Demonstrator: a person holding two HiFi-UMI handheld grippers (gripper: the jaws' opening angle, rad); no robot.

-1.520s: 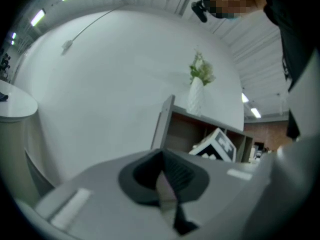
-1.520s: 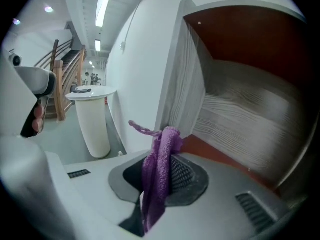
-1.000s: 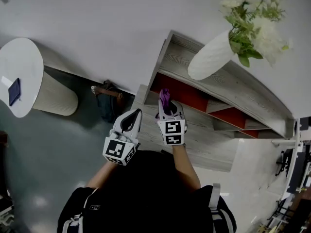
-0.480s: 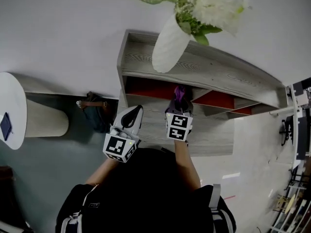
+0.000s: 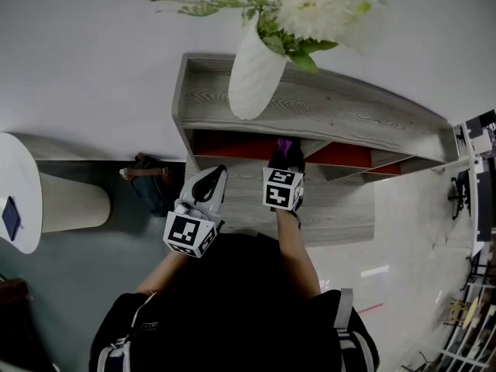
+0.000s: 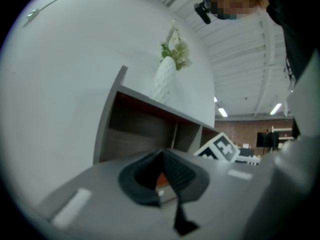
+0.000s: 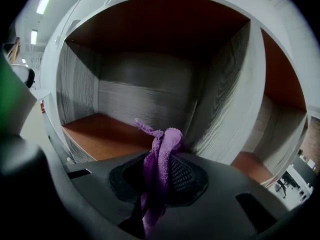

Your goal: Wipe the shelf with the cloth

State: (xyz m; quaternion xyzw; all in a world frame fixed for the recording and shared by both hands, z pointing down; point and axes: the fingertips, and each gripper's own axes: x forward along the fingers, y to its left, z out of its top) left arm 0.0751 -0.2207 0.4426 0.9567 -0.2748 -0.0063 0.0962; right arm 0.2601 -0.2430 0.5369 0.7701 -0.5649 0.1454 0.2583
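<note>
Overhead, in the head view only: long shelf (image 5: 349, 118) of grey wood-grain board against a pale wall, rust-red inside, split into compartments. White teardrop vase (image 5: 254, 72) on its top near the left end, white flowers (image 5: 318, 6) in it. Left of the shelf, round white table (image 5: 19, 177); dark bag (image 5: 151, 183) between table and shelf.

Right gripper view alone opens up one compartment: shelf (image 7: 145, 99) with grained grey back and sides, reddish-brown floor and ceiling, upright divider at right.

Left gripper view: shelf (image 6: 145, 129) side-on, vase (image 6: 164, 81) small above it.

Right gripper (image 5: 285, 153) at the mouth of the compartment below the vase, jaws clamped on purple cloth (image 5: 284, 143). Close up, right gripper (image 7: 159, 176) with black ribbed pads; cloth (image 7: 164, 151) terry-textured, bunched, a tail sticking up past the tips. Contact with the board not discernible.

Left gripper (image 5: 217, 178) beside it, outside the shelf. Left gripper (image 6: 162, 159) with jaws together, nothing between.

Black-and-white square marker patterns on both cubes.
</note>
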